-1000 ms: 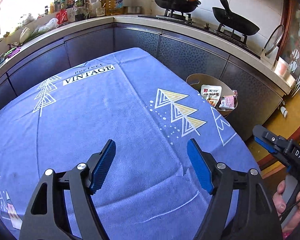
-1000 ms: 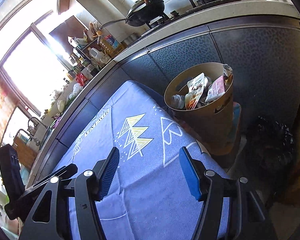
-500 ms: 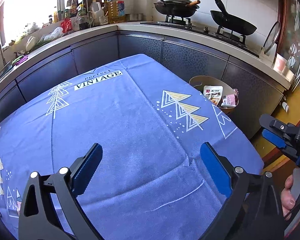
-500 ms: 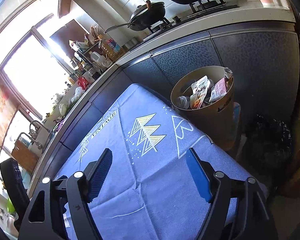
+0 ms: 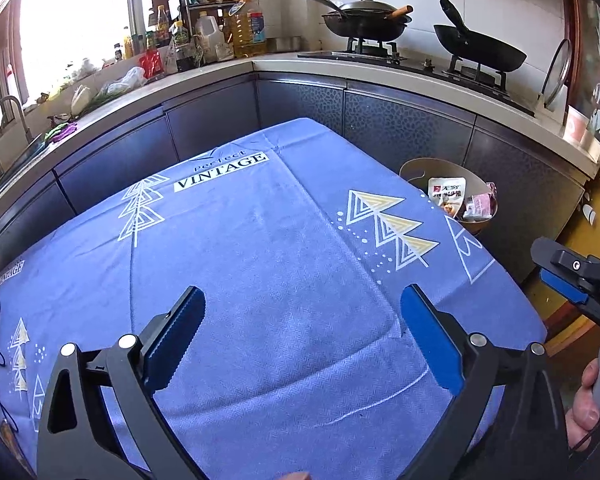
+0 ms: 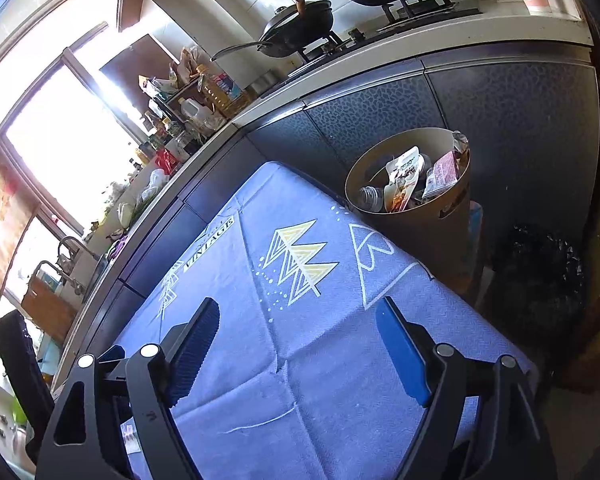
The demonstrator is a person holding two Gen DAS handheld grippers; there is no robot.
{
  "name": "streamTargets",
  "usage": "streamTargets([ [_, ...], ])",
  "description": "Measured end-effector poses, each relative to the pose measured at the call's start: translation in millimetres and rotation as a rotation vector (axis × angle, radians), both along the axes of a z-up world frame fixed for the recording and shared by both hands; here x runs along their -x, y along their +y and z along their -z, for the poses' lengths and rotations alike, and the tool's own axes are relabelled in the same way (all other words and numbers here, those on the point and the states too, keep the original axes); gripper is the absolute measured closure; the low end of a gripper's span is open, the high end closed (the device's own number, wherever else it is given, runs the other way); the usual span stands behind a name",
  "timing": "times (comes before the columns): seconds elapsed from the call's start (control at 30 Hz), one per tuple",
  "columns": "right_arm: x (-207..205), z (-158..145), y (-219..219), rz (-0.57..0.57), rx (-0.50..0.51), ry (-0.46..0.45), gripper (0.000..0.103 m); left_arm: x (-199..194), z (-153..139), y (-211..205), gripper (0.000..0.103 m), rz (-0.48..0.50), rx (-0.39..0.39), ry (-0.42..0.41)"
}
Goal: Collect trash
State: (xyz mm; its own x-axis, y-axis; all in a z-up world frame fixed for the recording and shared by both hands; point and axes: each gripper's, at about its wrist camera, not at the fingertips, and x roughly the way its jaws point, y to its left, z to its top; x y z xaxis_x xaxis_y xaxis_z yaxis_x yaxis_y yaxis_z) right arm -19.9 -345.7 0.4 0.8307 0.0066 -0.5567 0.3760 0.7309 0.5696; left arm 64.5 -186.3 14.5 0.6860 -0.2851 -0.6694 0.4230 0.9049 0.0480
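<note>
your left gripper (image 5: 300, 336) hangs over the blue tablecloth (image 5: 260, 248) with its jaws spread wide and nothing between them. your right gripper (image 6: 296, 344) is just as wide apart and just as empty, above the same cloth. the trash bin (image 6: 424, 216) stands on the floor just past the cloth's far corner, against the dark cabinets (image 6: 500, 120); snack wrappers (image 6: 400, 176) and a plastic bottle (image 6: 370, 196) lie inside it.

Blue tablecloth (image 5: 260, 264) with white-yellow triangle trees; tan bin (image 6: 428, 224)
</note>
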Motion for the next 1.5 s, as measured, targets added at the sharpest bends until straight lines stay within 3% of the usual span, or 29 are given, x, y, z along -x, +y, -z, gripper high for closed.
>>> streamTargets([
  [0.33,4,4,-6,0.018,-0.006,0.012,0.022,3,-10,-7,0.006,-0.023,-0.030,-0.076],
  [0.83,5,7,-11,0.026,-0.030,0.014,0.022,14,-23,-2,0.006,-0.011,0.045,-0.070],
  [1.07,2,8,-6,0.019,-0.023,0.020,0.022,16,-22,-2,0.006,-0.014,0.001,-0.081],
  [1.5,0,12,-6,0.017,-0.026,0.030,0.022,22,-25,2,0.006,0.030,0.037,-0.085],
])
